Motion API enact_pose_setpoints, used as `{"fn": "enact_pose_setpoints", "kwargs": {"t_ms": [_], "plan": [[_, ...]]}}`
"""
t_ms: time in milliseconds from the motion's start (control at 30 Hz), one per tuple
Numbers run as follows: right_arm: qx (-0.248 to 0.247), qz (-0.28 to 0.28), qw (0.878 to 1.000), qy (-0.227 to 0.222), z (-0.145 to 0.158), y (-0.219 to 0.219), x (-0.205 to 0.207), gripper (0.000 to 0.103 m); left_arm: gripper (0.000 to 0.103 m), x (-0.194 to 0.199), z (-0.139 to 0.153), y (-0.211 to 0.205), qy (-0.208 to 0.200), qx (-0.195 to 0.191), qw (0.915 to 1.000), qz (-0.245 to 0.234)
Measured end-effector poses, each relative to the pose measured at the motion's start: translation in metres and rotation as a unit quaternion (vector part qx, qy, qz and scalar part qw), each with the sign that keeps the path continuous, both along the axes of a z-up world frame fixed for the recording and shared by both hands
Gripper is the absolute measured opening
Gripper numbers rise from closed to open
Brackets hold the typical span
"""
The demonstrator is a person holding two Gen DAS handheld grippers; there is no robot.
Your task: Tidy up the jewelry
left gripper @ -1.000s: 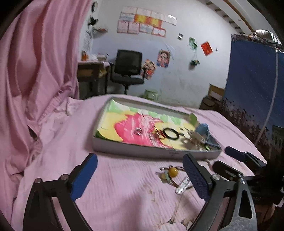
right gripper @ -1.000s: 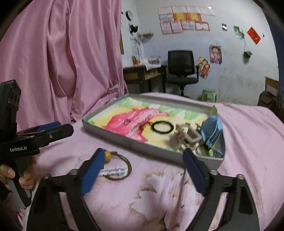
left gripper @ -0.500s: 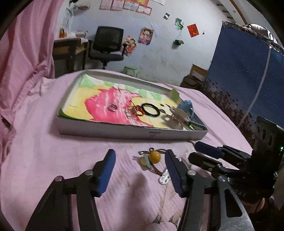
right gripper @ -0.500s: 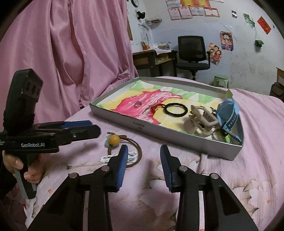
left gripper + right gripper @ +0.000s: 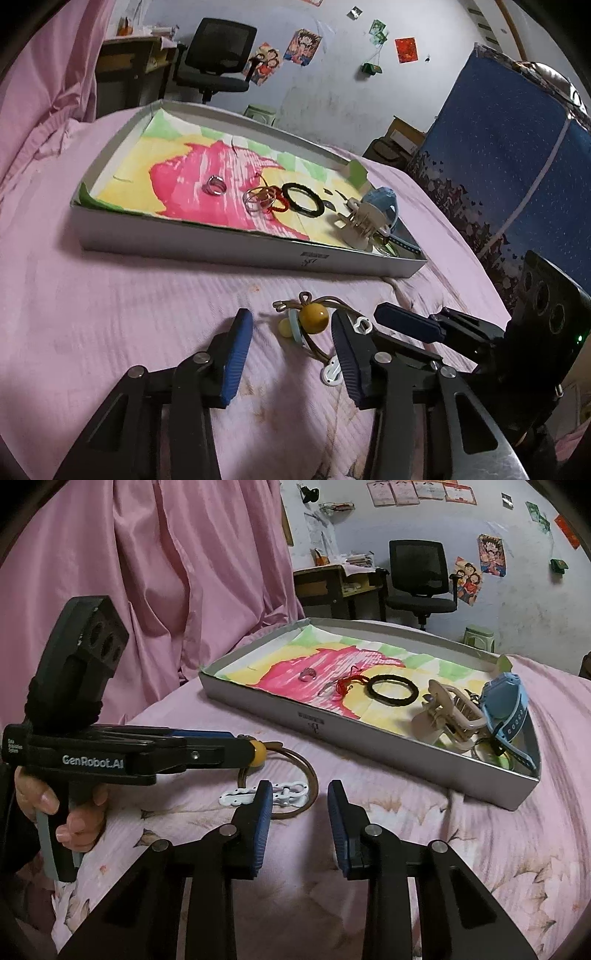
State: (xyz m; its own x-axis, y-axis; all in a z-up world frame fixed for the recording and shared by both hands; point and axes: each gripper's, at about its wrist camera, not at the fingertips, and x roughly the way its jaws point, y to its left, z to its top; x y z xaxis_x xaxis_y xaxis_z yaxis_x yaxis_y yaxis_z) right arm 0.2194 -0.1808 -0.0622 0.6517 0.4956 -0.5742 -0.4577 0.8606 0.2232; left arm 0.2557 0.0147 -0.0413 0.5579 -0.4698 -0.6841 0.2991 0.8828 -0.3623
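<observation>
Left gripper (image 5: pixel 291 338) hovering spread around a yellow-beaded bracelet (image 5: pixel 313 320) on the bed (image 5: pixel 110 314), right gripper (image 5: pixel 299 823) waiting part-spread near the tray (image 5: pixel 369 734).

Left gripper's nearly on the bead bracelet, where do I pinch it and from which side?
Pinch the yellow bead itself: it stands proud of the bedspread, while the thin brown cord lies flat. Come from above and the near side with the left gripper, whose fingers already straddle the bead, keeping clear of the white clip.

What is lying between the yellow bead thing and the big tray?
Nothing. In the left wrist view, only bare pink bedspread shows between the yellow bead and the tray wall.
</observation>
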Motion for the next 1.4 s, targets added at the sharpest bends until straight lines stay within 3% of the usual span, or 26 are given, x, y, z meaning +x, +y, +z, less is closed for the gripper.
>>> {"fn": "enact_pose_setpoints", "kwargs": {"t_ms": [433,533,667,833,867,933,1400], "plan": [[0.016,0.017,0.999,0.024,-0.008,0.005,0.018,0.027,0.028,0.011,-0.007,0.001,0.018,-0.024,0.9995,-0.007],[0.018,0.020,0.999,0.028,-0.010,0.006,0.021,0.027,0.027,0.012,-0.008,0.001,0.020,-0.026,0.9994,-0.006],[0.018,0.018,0.999,0.031,-0.012,0.006,0.021,0.019,0.027,0.012,-0.009,0.002,0.019,-0.033,0.9993,-0.002],[0.029,0.005,0.999,0.027,-0.011,-0.001,0.018,0.018,0.026,0.009,-0.009,0.005,0.009,-0.039,0.9992,0.006],[0.031,0.004,0.999,0.027,-0.011,-0.002,0.018,0.018,0.024,0.008,-0.008,0.007,0.007,-0.040,0.9991,0.008],[0.032,0.004,0.999,0.028,-0.012,-0.002,0.019,0.018,0.004,0.008,-0.008,0.010,0.004,-0.039,0.9990,0.020],[0.023,0.012,0.999,0.040,-0.015,0.007,0.026,0.018,0.003,0.016,-0.014,0.005,0.023,-0.027,0.9993,0.015]]}}
